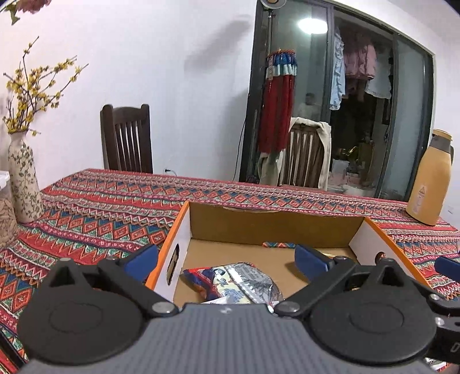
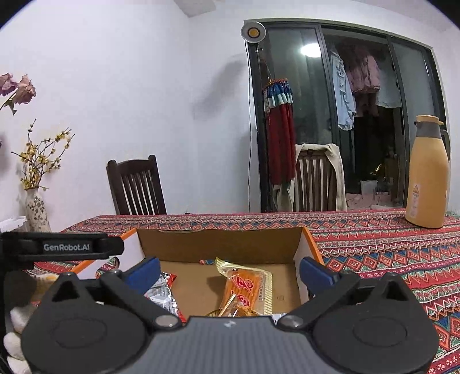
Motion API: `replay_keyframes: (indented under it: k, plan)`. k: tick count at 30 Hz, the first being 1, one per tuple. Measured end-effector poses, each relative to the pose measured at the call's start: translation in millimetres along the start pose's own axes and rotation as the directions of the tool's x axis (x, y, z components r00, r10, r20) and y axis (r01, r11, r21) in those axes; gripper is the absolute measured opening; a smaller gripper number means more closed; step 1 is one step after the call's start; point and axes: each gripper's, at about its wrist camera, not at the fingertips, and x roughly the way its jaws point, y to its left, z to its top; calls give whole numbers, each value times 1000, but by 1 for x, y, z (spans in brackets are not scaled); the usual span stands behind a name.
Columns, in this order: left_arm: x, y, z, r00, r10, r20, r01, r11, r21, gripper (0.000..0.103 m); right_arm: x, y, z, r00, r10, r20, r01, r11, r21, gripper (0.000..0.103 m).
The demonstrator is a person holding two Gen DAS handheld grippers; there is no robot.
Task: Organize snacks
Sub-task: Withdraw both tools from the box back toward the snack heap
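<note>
Box (image 2: 224, 244): two snack packets (image 2: 247, 287) (one orange, one silver).

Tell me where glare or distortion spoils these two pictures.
Left wrist view: a ceiling lamp's reflection glares in the glass door, and the fisheye bows the door frame and the table's edge. Right wrist view: the same reflection, smaller; corners go dark; the snacks in the cardboard box stay sharp.

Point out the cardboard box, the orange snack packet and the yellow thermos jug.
cardboard box (image 2: 221, 244): right wrist view, inner back wall.
orange snack packet (image 2: 247, 287): right wrist view, middle of wrapper.
yellow thermos jug (image 2: 428, 184): right wrist view, middle of body.
</note>
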Motion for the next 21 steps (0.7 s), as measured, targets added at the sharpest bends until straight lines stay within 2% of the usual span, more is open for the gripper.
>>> replay_keyframes:
  k: [8,12,21]
  plan:
    - [-22,-6,11,1000,-3,30,3,1000,10,103,-11,-1,12,999,-11,31,11,1000,2,103]
    - [-40,-3,14,999,-9,49,8,1000,19,103,-31,0,18,998,-15,68,15,1000,3,103]
    - [-71,19,-1,999,-6,40,5,999,35,103,-78,3,7,996,-49,74,49,999,-1,103]
